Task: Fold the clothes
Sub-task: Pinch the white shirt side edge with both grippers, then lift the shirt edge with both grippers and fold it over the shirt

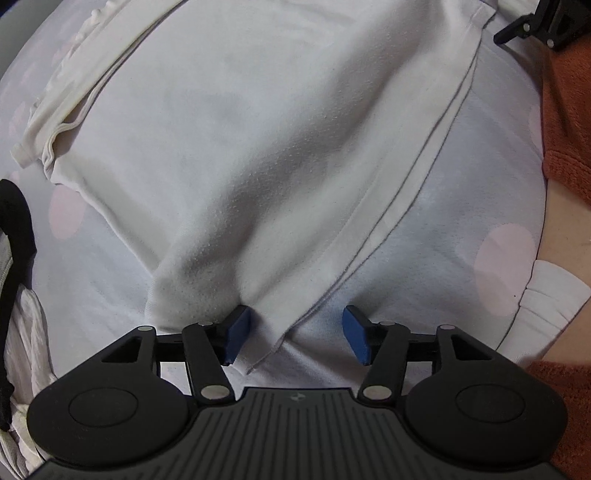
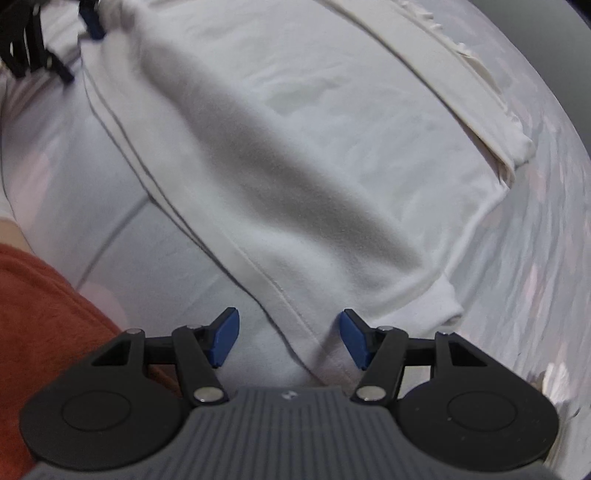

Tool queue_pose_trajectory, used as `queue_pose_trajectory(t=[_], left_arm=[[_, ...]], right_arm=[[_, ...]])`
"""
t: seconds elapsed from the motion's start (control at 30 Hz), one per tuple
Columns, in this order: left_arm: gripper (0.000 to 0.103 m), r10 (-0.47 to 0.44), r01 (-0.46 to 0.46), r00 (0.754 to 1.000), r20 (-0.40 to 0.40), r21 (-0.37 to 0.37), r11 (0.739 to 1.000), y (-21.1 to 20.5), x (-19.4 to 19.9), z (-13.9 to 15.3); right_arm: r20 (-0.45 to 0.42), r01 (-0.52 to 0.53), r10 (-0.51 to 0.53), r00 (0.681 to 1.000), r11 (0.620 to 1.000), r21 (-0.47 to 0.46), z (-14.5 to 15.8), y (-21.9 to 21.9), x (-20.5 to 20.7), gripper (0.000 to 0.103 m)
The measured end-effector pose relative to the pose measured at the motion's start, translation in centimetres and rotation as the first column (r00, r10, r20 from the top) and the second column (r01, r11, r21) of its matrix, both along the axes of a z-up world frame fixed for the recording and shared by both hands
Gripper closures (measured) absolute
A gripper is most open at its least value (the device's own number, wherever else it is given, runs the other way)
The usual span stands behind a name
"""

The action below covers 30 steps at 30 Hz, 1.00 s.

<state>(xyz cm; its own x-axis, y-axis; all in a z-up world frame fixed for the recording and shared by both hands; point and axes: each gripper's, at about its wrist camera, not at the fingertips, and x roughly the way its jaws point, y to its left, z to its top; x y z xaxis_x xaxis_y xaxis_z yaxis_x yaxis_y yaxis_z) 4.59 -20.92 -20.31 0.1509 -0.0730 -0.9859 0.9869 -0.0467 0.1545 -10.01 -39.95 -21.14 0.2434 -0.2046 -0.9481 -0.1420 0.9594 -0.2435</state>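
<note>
A white garment point(image 1: 258, 147) lies spread on a pale sheet with pink dots point(image 1: 461, 221). Its double-stitched hem point(image 1: 391, 218) runs diagonally down to a corner between the blue pads point(image 1: 236, 332) of my left gripper point(image 1: 297, 334), which is open and points straight down at the cloth. In the right wrist view the same garment point(image 2: 295, 166) ends in a hem point(image 2: 291, 302) passing between the spread pads of my right gripper point(image 2: 290, 339), which is also open. Each gripper shows in the other's view: the right gripper point(image 1: 532, 22) and the left gripper point(image 2: 92, 22).
A cream folded strip of cloth point(image 1: 74, 96) lies along the garment's far edge, also the strip point(image 2: 480, 92). A rust-orange fabric point(image 1: 569, 110) borders the sheet, seen too as orange fabric point(image 2: 37, 314). A black strap point(image 1: 14, 229) and crinkled white cloth point(image 1: 26, 332) sit at the left.
</note>
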Motion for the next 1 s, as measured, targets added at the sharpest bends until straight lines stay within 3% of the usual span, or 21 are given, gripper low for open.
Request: queue_pose_trajectory(t=[0.13,0.2,0.27,0.4,0.5,0.6,0.7,0.8,0.9,1.0], left_arm=[[0.052,0.005,-0.005,1.0,0.011,-0.004,1.0,0.5,0.0,0.1],[0.062,0.02,-0.019,1.0,0.022,-0.009,1.0,0.9,0.2,0.2],[0.072,0.038,-0.037,0.998,0.041,-0.011,0.999,1.2,0.4,0.3],[0.098,0.049,-0.048,0.991,0.121,-0.012,0.999,1.7,0.2,0.4],[0.1,0.055,-0.05,0.984,0.171,-0.034,0.998,1.8,-0.3,1.2],[0.1,0.105,-0.088,0.978,0.182,-0.099,0.991,1.9,0.2,3.0],[0.1,0.214,-0.185,0.969,0.124,-0.207,0.961,2.0,1.5,5.7],[0.1,0.33,-0.3,0.943,0.043,-0.317,0.9,2.3,2.8,8.3],[0.1,0.401,-0.376,0.916,-0.019,-0.393,0.839,2.1,3.7,10.5],[0.1,0.433,-0.413,0.9,-0.057,-0.432,0.802,1.2,4.4,11.7]], right_arm=[[-0.041,-0.01,0.01,0.999,1.0,-0.011,-0.8,-0.2,0.6,0.041],[-0.041,-0.001,0.001,0.999,1.0,-0.01,-0.8,-0.3,0.5,0.049],[-0.034,0.014,-0.015,0.999,0.999,-0.034,-0.7,-0.4,0.3,0.07],[-0.019,0.014,-0.016,1.0,0.993,-0.117,-0.7,0.3,-0.2,0.087],[0.023,0.018,-0.015,1.0,0.988,-0.152,0.0,0.7,-0.9,0.093],[0.115,0.08,-0.067,0.991,0.99,-0.115,1.7,0.0,-1.9,0.094],[0.188,0.151,-0.141,0.972,0.988,-0.04,3.2,-1.1,-2.2,0.094],[0.181,0.177,-0.174,0.968,0.984,-0.001,3.1,-1.6,-1.9,0.093],[0.147,0.175,-0.168,0.975,0.984,-0.039,2.4,-0.9,-1.3,0.087],[0.117,0.152,-0.145,0.983,0.987,-0.055,1.5,-1.1,-0.6,0.08]])
